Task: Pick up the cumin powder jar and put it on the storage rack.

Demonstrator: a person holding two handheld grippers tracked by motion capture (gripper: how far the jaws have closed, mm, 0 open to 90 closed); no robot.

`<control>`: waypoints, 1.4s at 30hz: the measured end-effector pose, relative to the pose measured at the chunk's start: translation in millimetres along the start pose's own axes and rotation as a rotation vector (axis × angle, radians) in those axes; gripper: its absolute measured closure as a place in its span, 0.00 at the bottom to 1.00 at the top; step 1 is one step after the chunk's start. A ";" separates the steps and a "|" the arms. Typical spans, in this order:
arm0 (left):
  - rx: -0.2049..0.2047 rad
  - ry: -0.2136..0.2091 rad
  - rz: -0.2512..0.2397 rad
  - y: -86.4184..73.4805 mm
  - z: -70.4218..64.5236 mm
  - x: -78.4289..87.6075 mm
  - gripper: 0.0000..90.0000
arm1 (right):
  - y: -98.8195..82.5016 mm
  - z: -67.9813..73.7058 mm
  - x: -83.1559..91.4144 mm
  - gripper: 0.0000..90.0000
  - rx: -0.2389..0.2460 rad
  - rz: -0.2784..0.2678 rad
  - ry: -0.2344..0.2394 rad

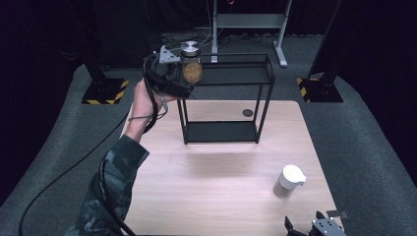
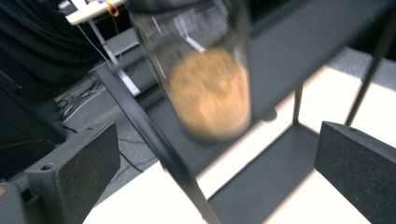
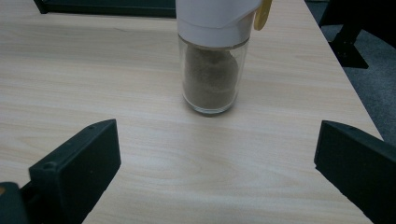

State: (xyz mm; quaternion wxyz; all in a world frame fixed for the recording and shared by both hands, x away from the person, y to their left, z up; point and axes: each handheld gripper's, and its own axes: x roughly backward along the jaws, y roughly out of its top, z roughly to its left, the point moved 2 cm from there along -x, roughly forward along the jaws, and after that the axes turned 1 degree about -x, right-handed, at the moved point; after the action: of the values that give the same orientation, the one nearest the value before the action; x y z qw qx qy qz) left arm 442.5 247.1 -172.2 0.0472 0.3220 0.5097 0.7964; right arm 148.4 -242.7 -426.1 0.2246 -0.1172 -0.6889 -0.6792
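Across the middle of the high view I see the table (image 1: 221,187), with the black shelf rack (image 1: 223,98) at upper centre. At the rack's upper left, my left claw (image 1: 179,73) sits released beside the metal-lidded jar (image 1: 191,63). At lower right, my right claw (image 1: 314,227) gapes released near the white-capped shaker (image 1: 289,181).

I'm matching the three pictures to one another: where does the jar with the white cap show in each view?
High view: white-capped jar stands lower right on the table.
Left gripper view: not in it.
Right gripper view: the jar stands top centre, beyond the open jaws.
Shared landmark: the black shelf rack.
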 end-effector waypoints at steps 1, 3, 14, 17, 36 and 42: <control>-0.008 -0.006 0.004 -6.3 -2.0 1.7 0.00 | -0.2 -0.1 0.1 0.00 -0.001 -0.001 -0.001; -0.017 -0.010 0.010 -22.1 -8.0 5.4 0.00 | -0.3 -0.3 0.0 0.00 -0.002 0.000 -0.004; -0.051 -0.039 0.073 -109.5 -43.2 16.9 0.00 | -1.0 -0.8 0.0 0.00 -0.004 0.002 -0.019; -0.043 -0.038 0.089 -134.6 -52.2 16.4 0.00 | -0.9 0.1 -1.2 0.00 -0.001 0.004 -0.016; 0.231 -0.070 0.235 -285.3 -91.7 -3.4 0.00 | -0.8 4.4 -7.1 0.00 0.012 0.021 -0.015; 0.263 -0.080 0.226 -294.6 -91.7 -7.2 0.00 | -0.9 6.6 -8.6 0.00 0.017 0.023 -0.019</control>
State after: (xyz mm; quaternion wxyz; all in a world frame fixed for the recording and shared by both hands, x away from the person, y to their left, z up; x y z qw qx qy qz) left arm 322.2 312.7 -448.7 -0.0649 0.4120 0.5678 0.7097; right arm 154.5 -235.0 -430.8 0.2270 -0.1298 -0.6954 -0.6694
